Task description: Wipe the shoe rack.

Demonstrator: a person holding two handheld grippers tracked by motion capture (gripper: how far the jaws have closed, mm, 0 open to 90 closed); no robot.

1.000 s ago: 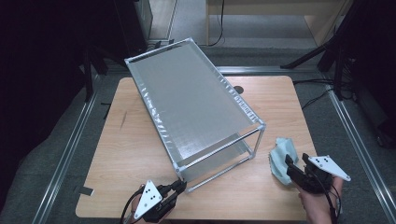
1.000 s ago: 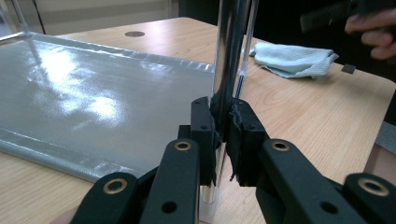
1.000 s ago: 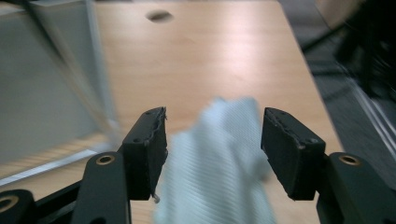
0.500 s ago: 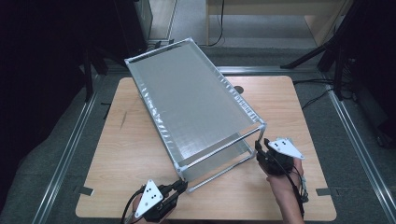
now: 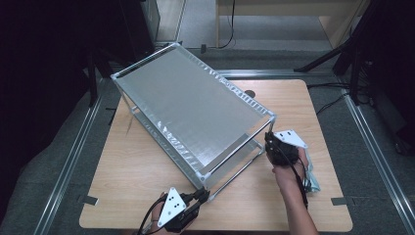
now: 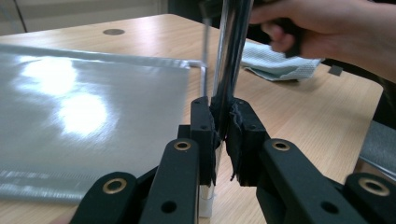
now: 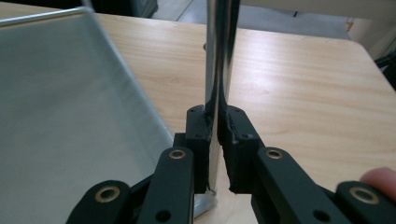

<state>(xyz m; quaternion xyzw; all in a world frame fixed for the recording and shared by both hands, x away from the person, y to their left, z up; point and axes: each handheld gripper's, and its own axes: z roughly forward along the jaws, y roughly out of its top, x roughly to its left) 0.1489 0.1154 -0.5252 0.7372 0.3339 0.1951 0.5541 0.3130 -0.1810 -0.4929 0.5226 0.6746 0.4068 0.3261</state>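
Observation:
A metal rack [image 5: 195, 107] with two silver fabric shelves stands slantwise on the wooden table [image 5: 147, 171]. My left gripper [image 5: 200, 196] is at the rack's near corner, shut on the chrome corner post [image 6: 231, 56] just above the tabletop. In the left gripper view the pads [image 6: 203, 135] press the post from both sides. My right gripper [image 5: 270, 142] is at the rack's right corner, and its jaws are shut on that corner's post [image 7: 219, 46] low down, beside the lower shelf [image 7: 60, 116].
A crumpled pale blue-grey cloth [image 5: 313, 183] lies on the table under the person's right forearm, near the right edge. A round cable hole [image 5: 250, 93] sits behind the rack. Bare wood lies to the left and front of the rack.
My right gripper left the cloth at the table's right side, moved left to the rack's right corner post and shut on it. The left gripper has stayed on its post.

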